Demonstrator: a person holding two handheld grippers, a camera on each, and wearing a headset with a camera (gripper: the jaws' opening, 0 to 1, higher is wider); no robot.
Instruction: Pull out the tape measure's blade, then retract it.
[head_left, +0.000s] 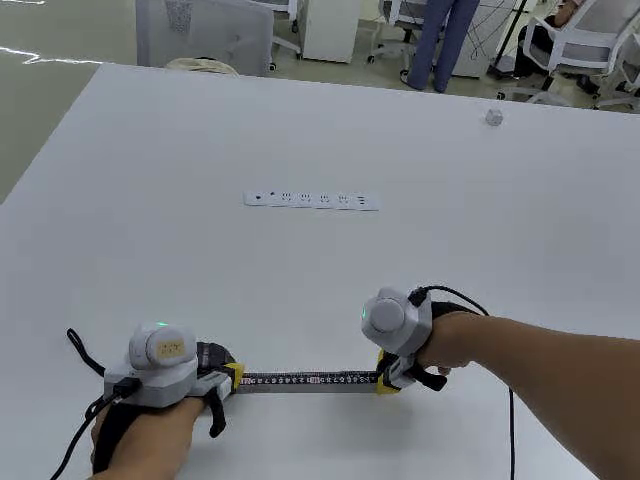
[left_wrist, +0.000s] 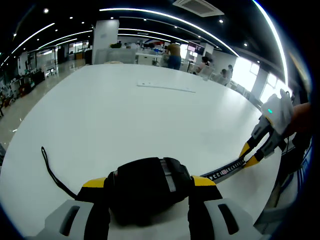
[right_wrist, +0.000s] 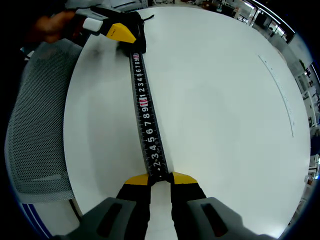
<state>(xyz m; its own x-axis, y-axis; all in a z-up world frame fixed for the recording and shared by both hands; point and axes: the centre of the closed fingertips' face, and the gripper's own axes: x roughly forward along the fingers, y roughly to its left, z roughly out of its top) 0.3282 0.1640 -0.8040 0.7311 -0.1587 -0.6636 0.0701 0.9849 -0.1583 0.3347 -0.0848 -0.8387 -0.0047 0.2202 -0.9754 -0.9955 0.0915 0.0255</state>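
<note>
We count one tape measure (head_left: 212, 360), one blade (right_wrist: 147, 125) drawn out, on the table (head_left: 300, 130) nearer us than the power strip (head_left: 311, 200). Two claws: left claw (left_wrist: 149, 184) clamps the case, right claw (right_wrist: 160, 177) pinches the blade's end.

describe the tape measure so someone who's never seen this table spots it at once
On the white table, look at the near edge. The tape measure is the black case clamped in the left hand-held gripper, its blade stretched to the right hand-held gripper. Unlike the white power strip farther back, it is dark with a numbered strip.
</note>
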